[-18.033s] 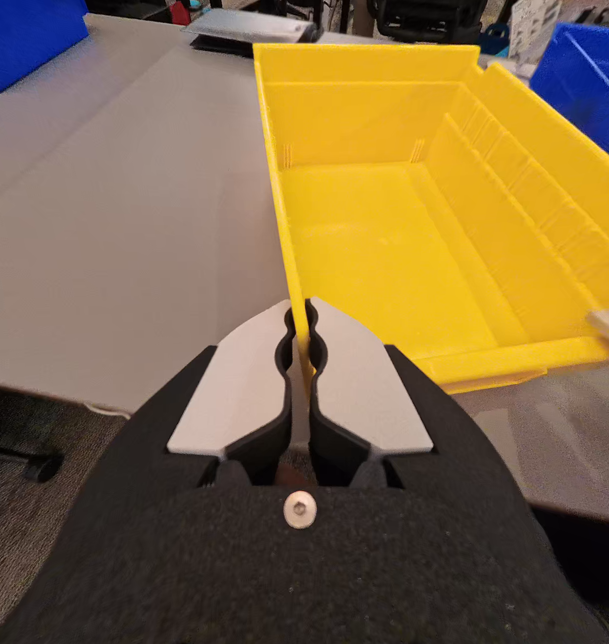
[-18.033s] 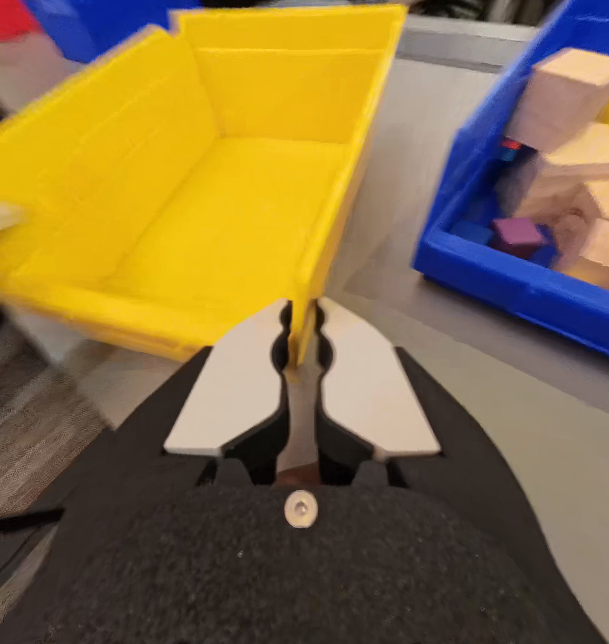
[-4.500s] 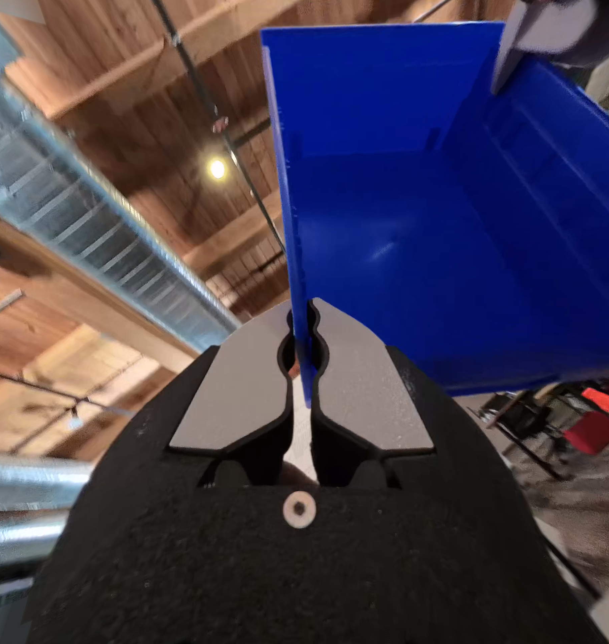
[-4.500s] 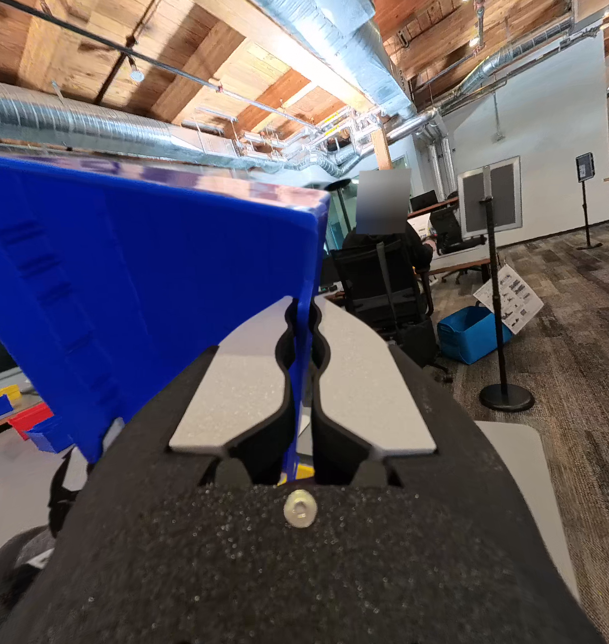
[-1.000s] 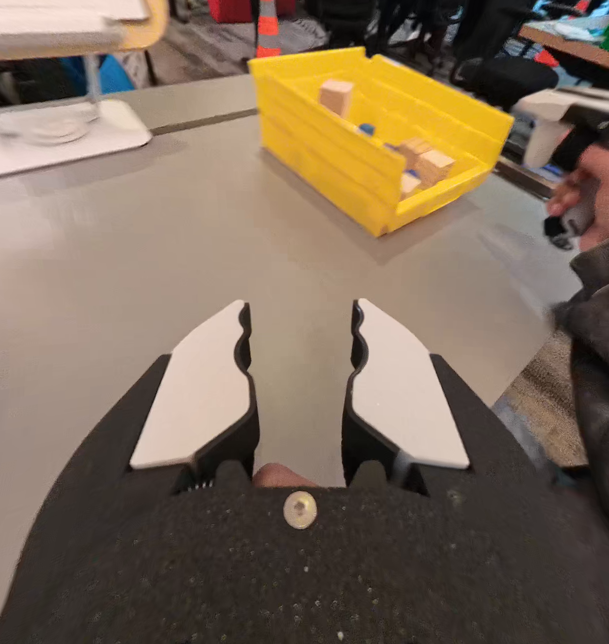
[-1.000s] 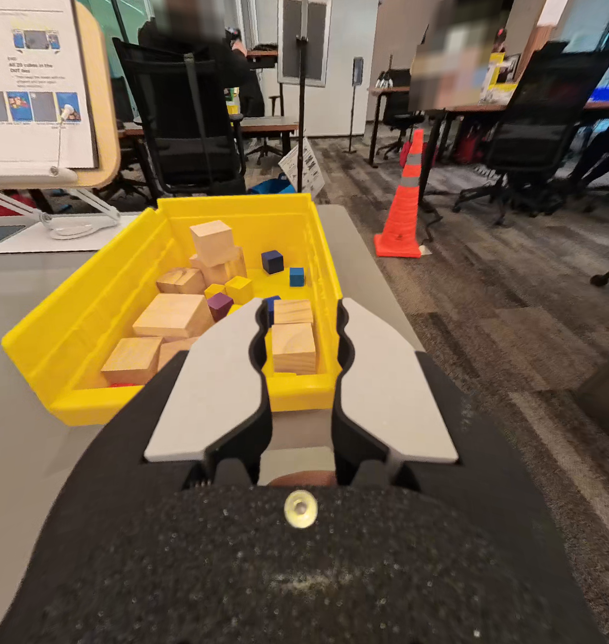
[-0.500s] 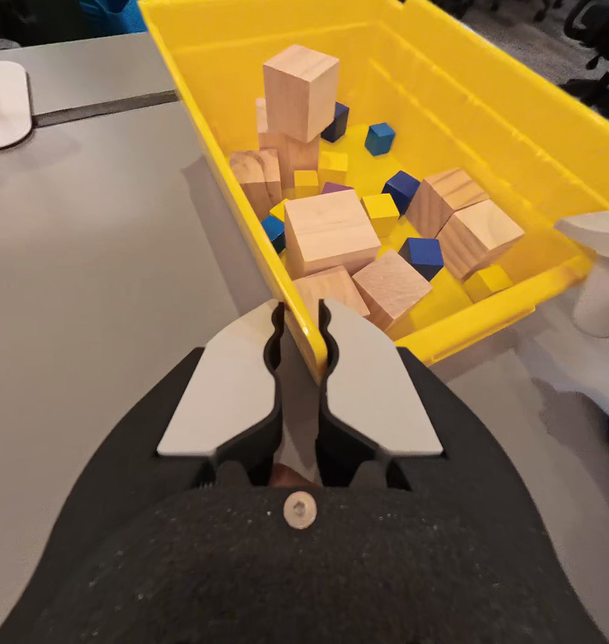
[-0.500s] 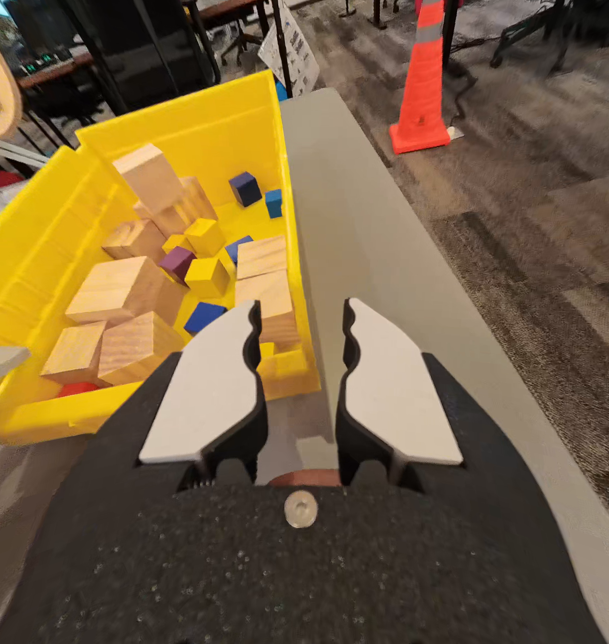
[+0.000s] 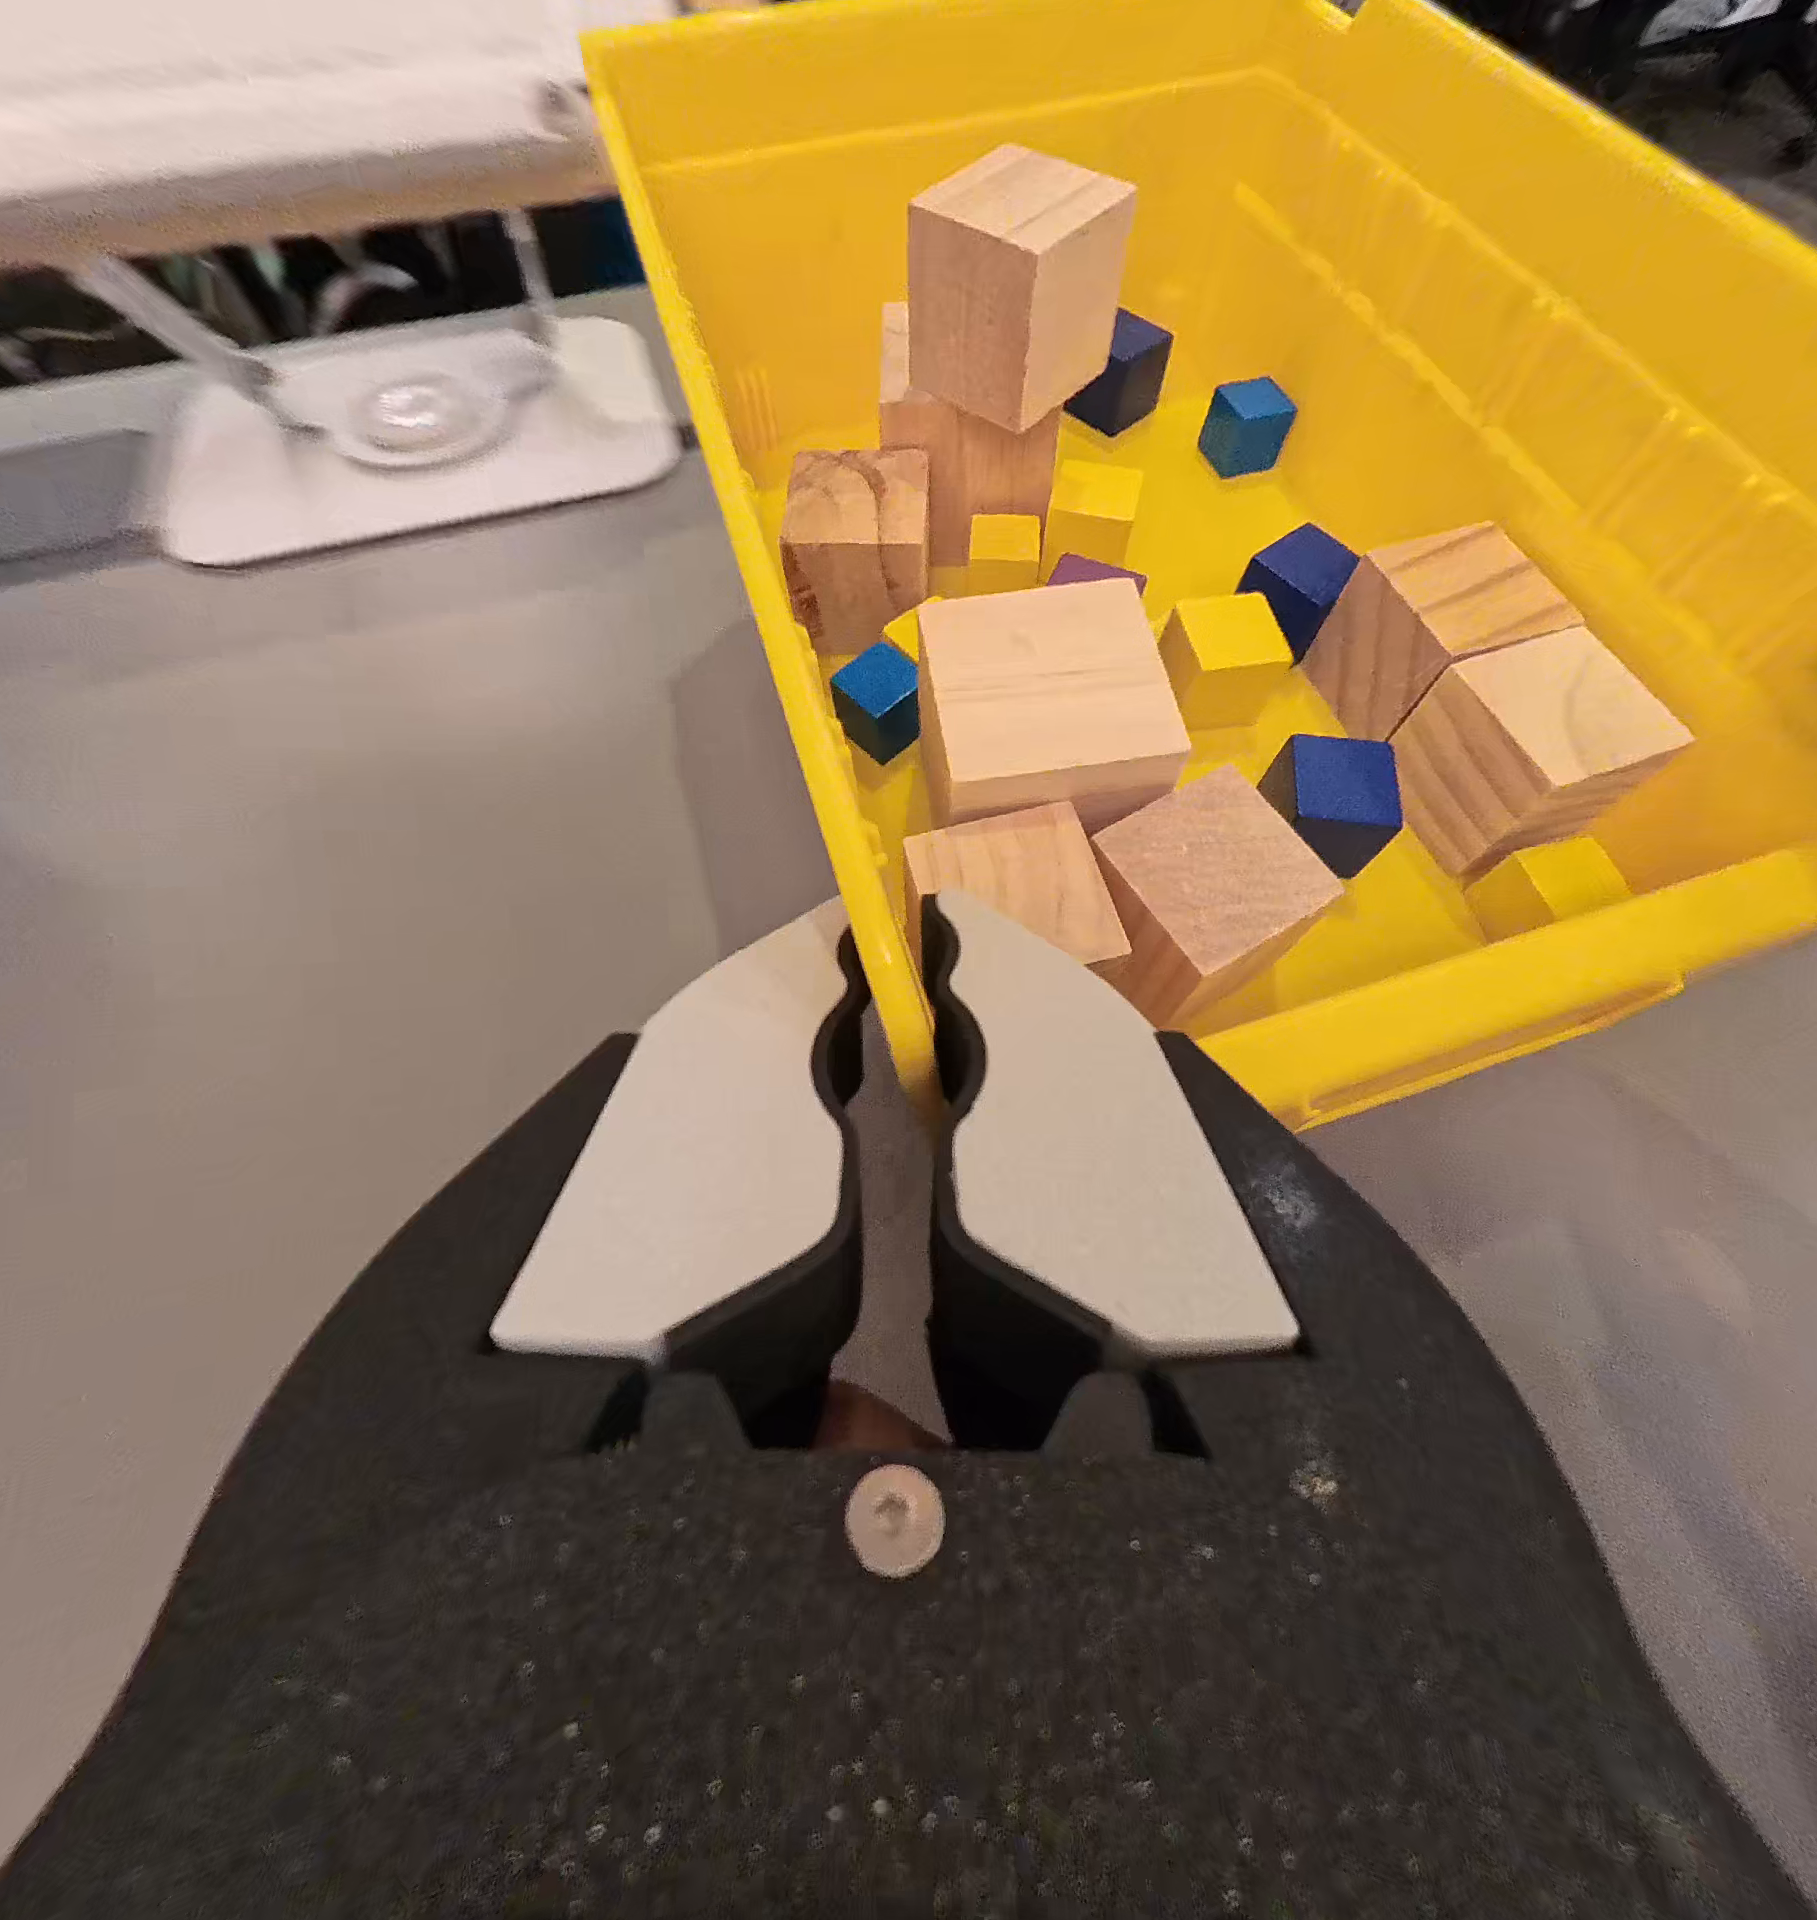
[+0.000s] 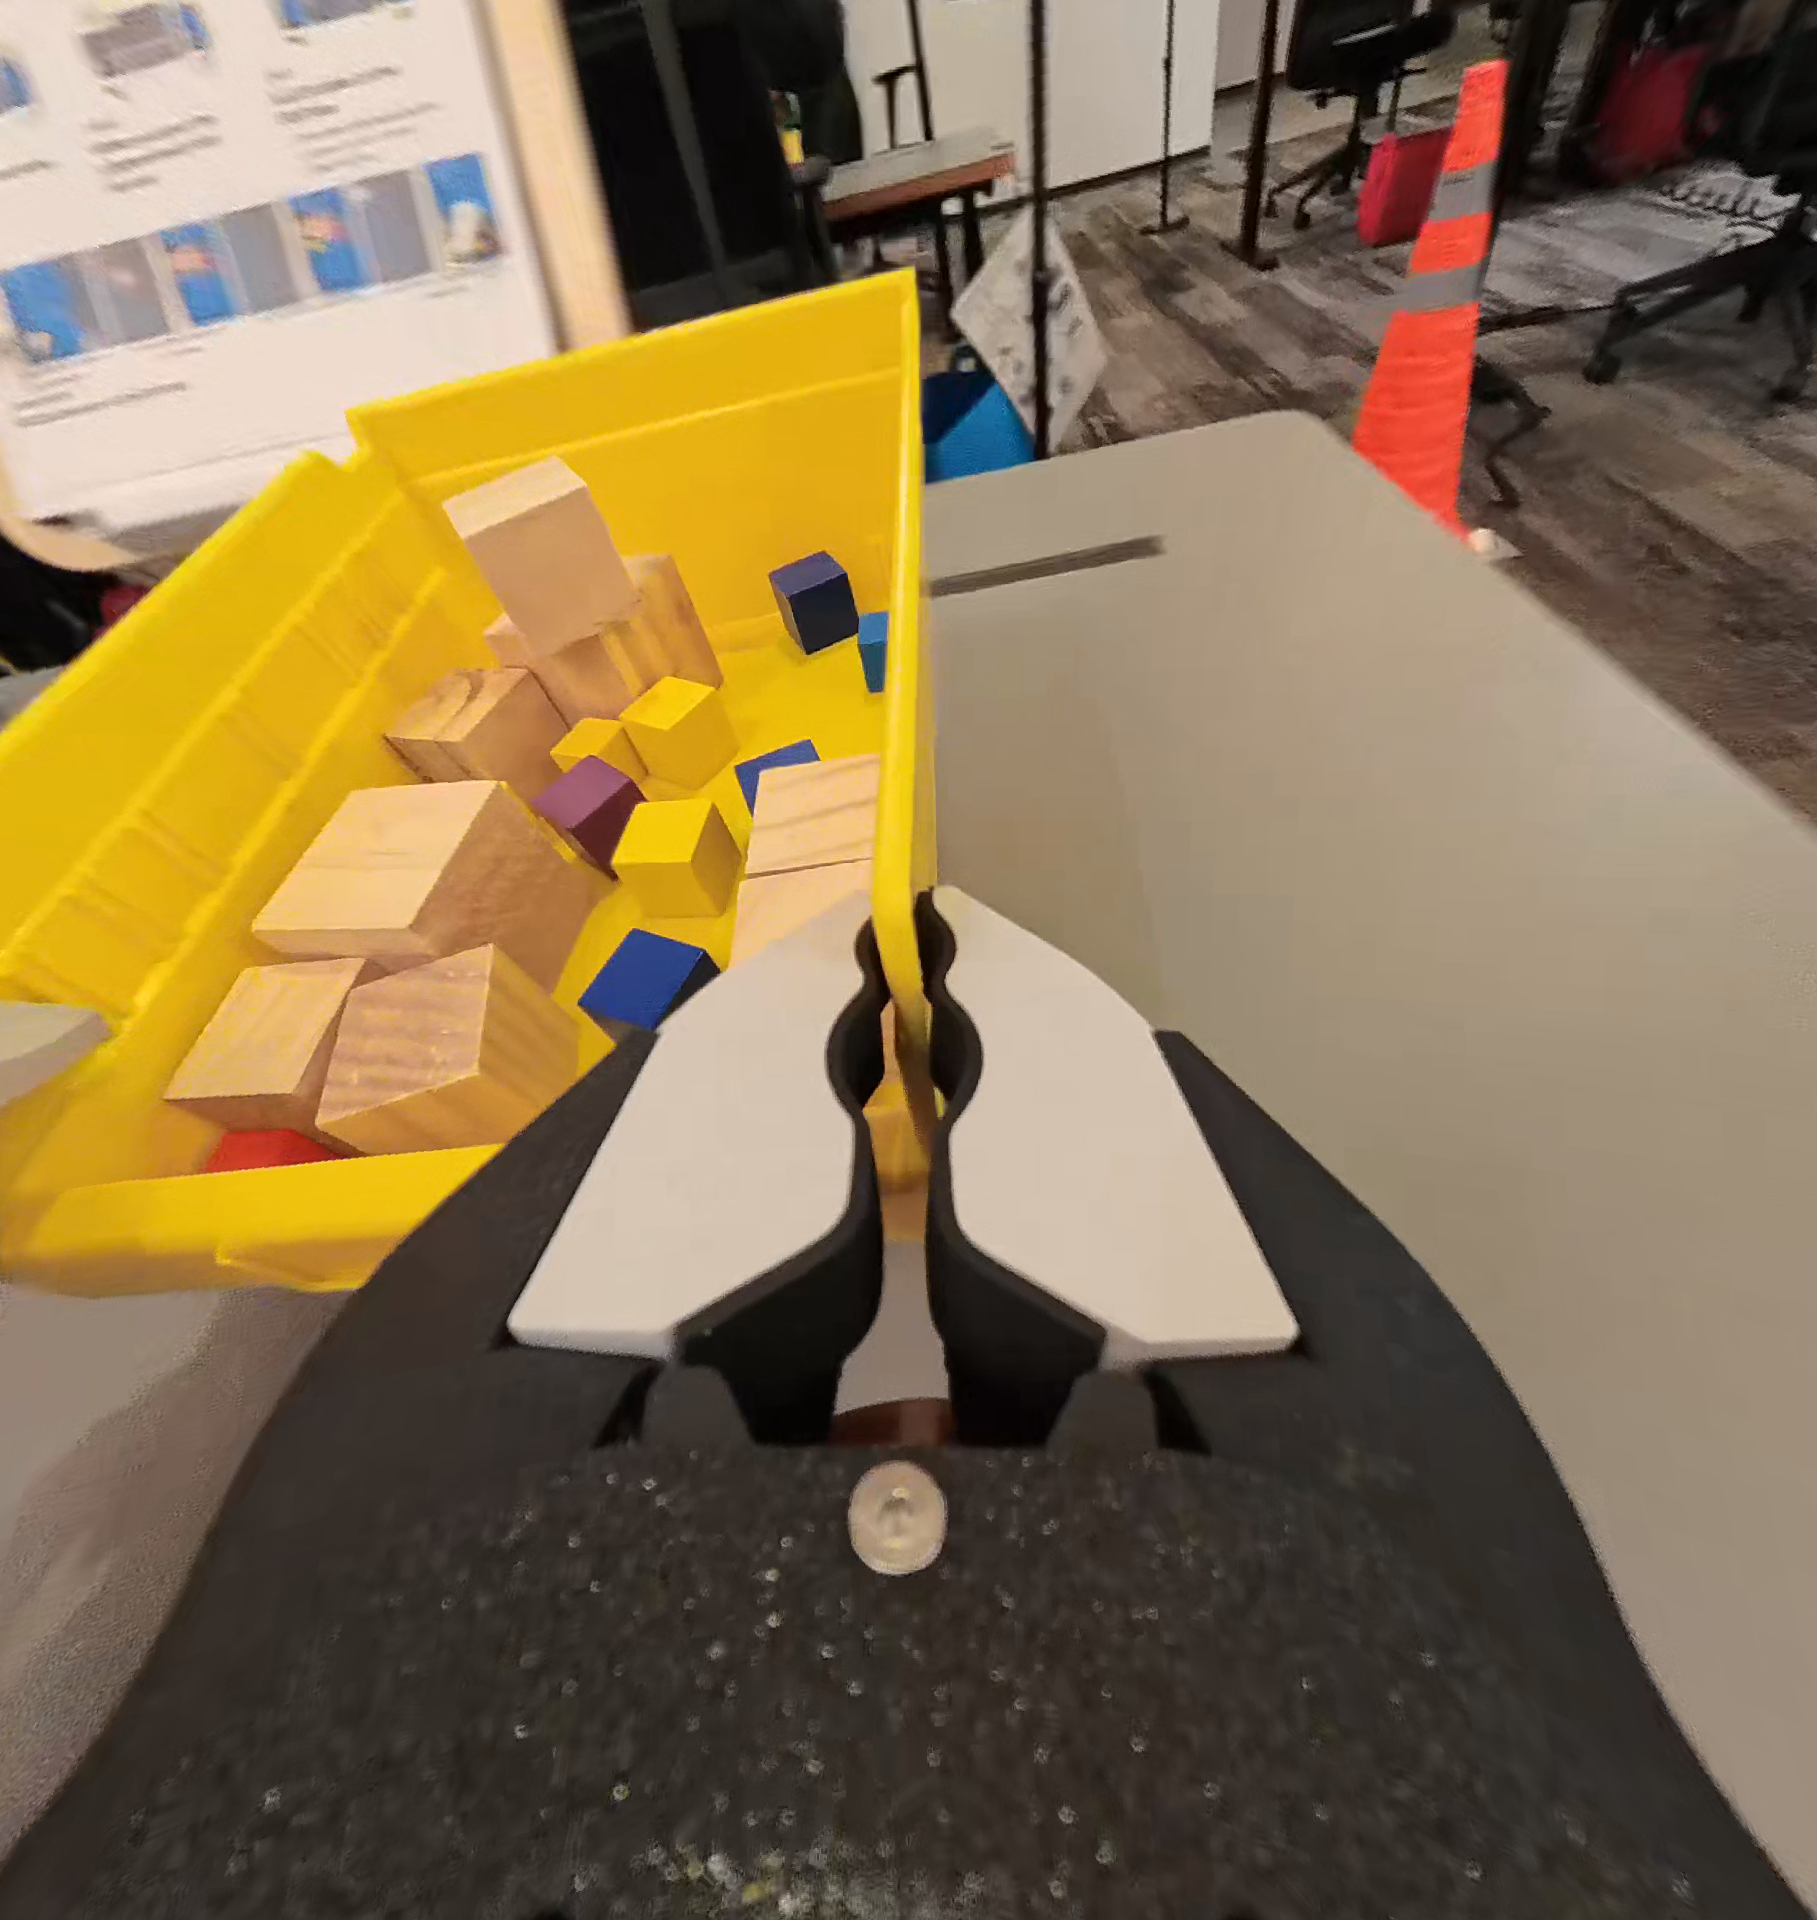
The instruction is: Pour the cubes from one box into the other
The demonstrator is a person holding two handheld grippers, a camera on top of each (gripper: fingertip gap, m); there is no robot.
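The left gripper was closed on the left wall of the yellow box, and the right gripper was closed on its right wall. The box was on the grey table, with the cubes lying inside it.

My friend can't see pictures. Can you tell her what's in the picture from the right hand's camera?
The right claw is pinched shut on the side wall of a yellow box full of wooden and colored cubes, which sits on a gray table. An orange cone stands on the floor behind, and a bit of the other claw shows at the box's far corner.
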